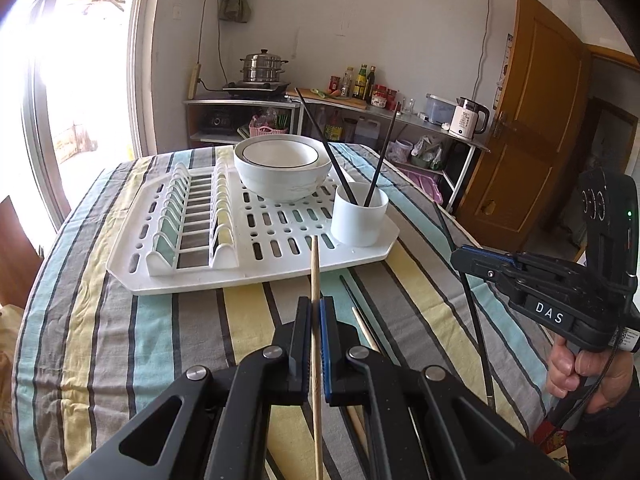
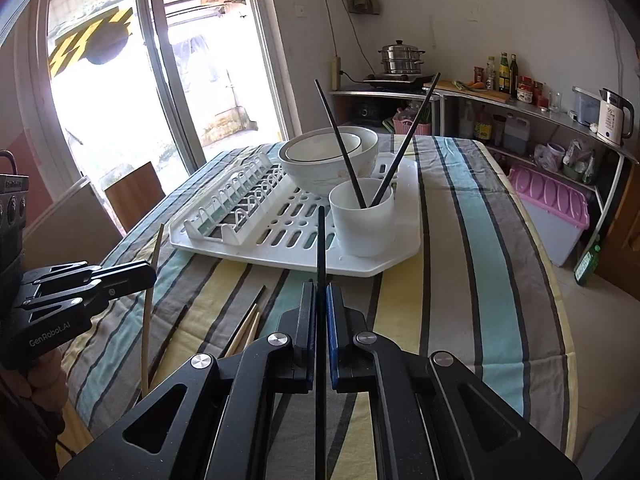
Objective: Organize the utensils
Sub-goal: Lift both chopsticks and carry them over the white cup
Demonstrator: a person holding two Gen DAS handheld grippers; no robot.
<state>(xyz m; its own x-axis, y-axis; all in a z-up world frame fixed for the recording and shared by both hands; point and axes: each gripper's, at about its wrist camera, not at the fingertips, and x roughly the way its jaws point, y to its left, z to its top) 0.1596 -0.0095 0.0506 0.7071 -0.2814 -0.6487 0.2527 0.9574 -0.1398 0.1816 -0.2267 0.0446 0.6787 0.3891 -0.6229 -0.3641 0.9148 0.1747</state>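
1. A kitchen corner is showing behind, with a steel shelf unit (image 1: 400, 116) along the wall carrying a steamer pot (image 1: 262, 66), bottles and a white kettle (image 1: 466, 118); in front, a bench covered by a striped cloth (image 1: 160, 340) is carrying the things.
2. A white dish rack (image 1: 256, 240) is sitting toward the far edge of the bench, with stacked white bowls (image 1: 282, 168) resting on its far part.
3. A white cup (image 1: 360, 216) is standing at the rack's near right corner, holding two black chopsticks (image 1: 380, 156) that are leaning apart.
4. The left claw (image 1: 316, 344) is pinching a wooden chopstick (image 1: 315, 272), its tip pointing toward the rack's near edge.
5. The right claw (image 2: 320, 332) is pinching a black chopstick (image 2: 321, 240), its tip pointing toward the cup.
6. More loose chopsticks (image 2: 248, 324), wooden and black, are lying on the cloth near the bench's near edge, between the two claws.
7. A hand (image 1: 580, 372) is gripping the right claw's handle.
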